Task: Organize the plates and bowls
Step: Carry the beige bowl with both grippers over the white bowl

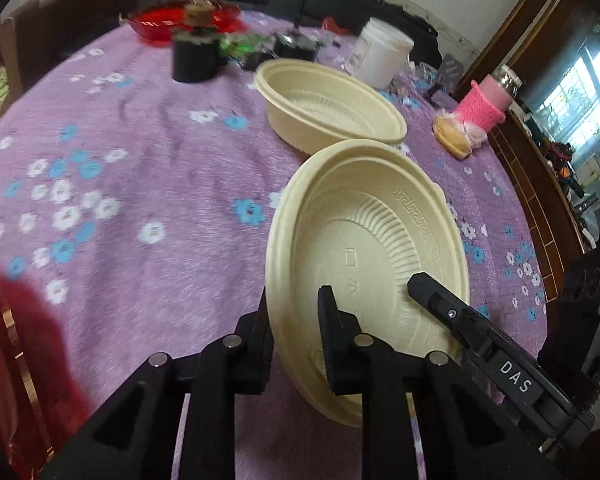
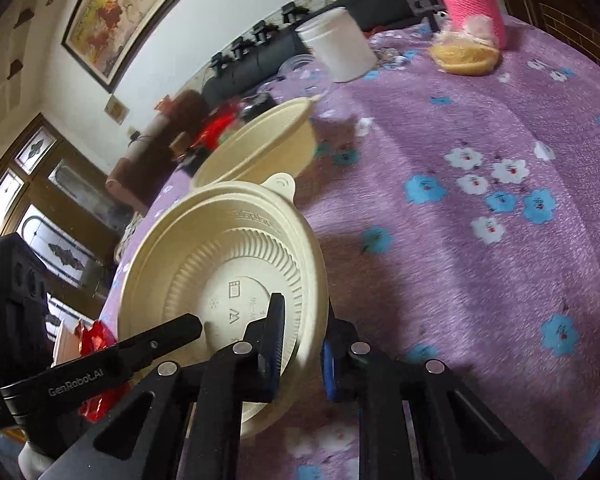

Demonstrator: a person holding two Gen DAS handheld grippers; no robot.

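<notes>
Purple floral tablecloth (image 1: 148, 168) covers the table; near cream bowl (image 1: 364, 264), empty and tilted, is pinched at opposite rims by left gripper (image 1: 294, 320) and right gripper (image 2: 300, 344); second cream bowl (image 1: 332, 108) sits empty just behind, white tub (image 1: 382, 54) further back

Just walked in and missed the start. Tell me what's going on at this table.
A person is sorting cream bowls with two handheld grippers. Both the left gripper and the right gripper are clamped on the rim of the near bowl, one on each side, tipping it up off the purple tablecloth. A second bowl sits upright just beyond it, untouched. A white tub and other clutter stand farther back.
</notes>
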